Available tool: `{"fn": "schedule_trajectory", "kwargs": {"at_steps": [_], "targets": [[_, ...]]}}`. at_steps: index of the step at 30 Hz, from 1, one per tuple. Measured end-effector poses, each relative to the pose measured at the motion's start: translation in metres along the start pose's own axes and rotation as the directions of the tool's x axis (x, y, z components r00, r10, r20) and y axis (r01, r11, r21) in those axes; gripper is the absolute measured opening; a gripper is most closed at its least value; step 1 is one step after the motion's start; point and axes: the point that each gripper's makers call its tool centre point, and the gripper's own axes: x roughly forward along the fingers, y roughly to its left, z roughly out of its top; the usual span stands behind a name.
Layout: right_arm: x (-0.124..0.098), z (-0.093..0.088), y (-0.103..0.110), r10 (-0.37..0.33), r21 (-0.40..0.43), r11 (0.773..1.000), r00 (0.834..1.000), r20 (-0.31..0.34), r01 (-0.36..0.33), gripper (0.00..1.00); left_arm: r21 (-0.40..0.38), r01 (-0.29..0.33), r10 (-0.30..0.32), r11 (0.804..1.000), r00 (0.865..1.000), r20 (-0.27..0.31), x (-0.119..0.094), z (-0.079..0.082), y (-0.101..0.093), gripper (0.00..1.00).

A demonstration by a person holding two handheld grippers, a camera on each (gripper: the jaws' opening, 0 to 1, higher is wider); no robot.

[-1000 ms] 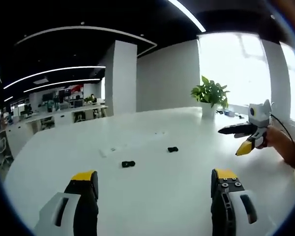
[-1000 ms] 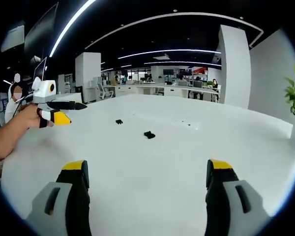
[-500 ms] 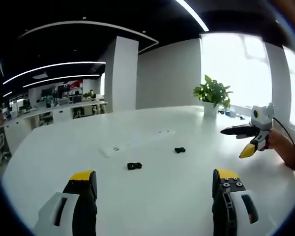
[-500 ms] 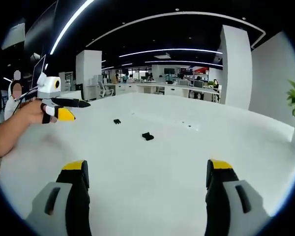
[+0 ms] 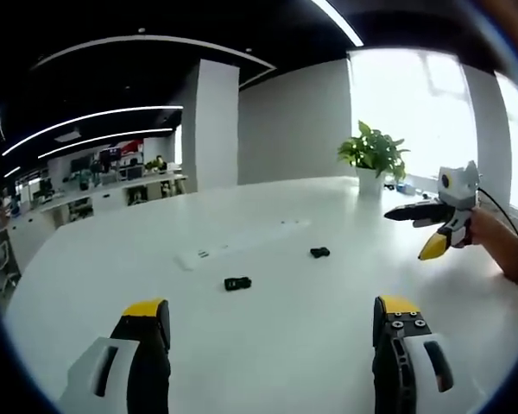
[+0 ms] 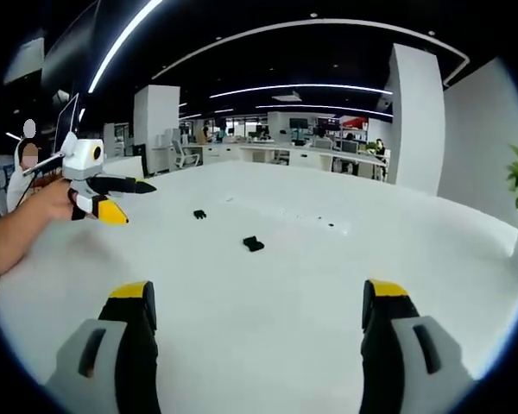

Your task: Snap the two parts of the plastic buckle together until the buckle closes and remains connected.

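Two small black buckle parts lie apart on the white table. In the left gripper view one part is nearer and the other part lies farther right. My left gripper is open above the table, well short of both. The right gripper, held by a hand, hovers at the right with its jaws spread. In the right gripper view the near part and the far part lie ahead of my open right gripper. The left gripper enters from the left.
A potted plant stands at the table's far side near bright windows. A flat white strip lies on the table behind the buckle parts. A person's forearm reaches in at the left. Office desks and a white pillar lie beyond.
Both views have shifted slightly with the hands. The buckle parts lie where they were. Both grippers stay open and hover above the table.
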Motion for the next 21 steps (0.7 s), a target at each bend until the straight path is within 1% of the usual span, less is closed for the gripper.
{"fn": "schedule_trajectory", "kwargs": {"at_steps": [3,5,8,11,21], "targets": [[0.005,0.004,0.002,0.006,-0.008,1.0,1.0,0.002,-0.006,1.0,-0.006,-0.005,0.005,1.0,1.0,0.012,0.002,0.002,0.002,0.99],[0.008,0.006,0.002,0.011,-0.012,1.0,1.0,0.001,-0.011,1.0,-0.004,0.005,-0.005,1.0,1.0,-0.001,0.005,0.0,0.002,0.99],[0.013,0.007,0.0,0.013,-0.017,1.0,1.0,-0.004,-0.013,1.0,0.011,0.008,-0.008,1.0,1.0,-0.013,0.009,0.0,0.003,0.99],[0.016,0.007,-0.002,0.014,-0.013,1.0,1.0,-0.003,-0.014,1.0,0.005,0.012,-0.012,1.0,1.0,-0.001,0.011,0.003,0.004,0.99],[0.025,0.007,-0.006,0.015,-0.025,1.0,1.0,-0.018,-0.015,1.0,0.009,0.025,-0.025,1.0,1.0,-0.01,0.018,0.004,0.008,0.98]]}}
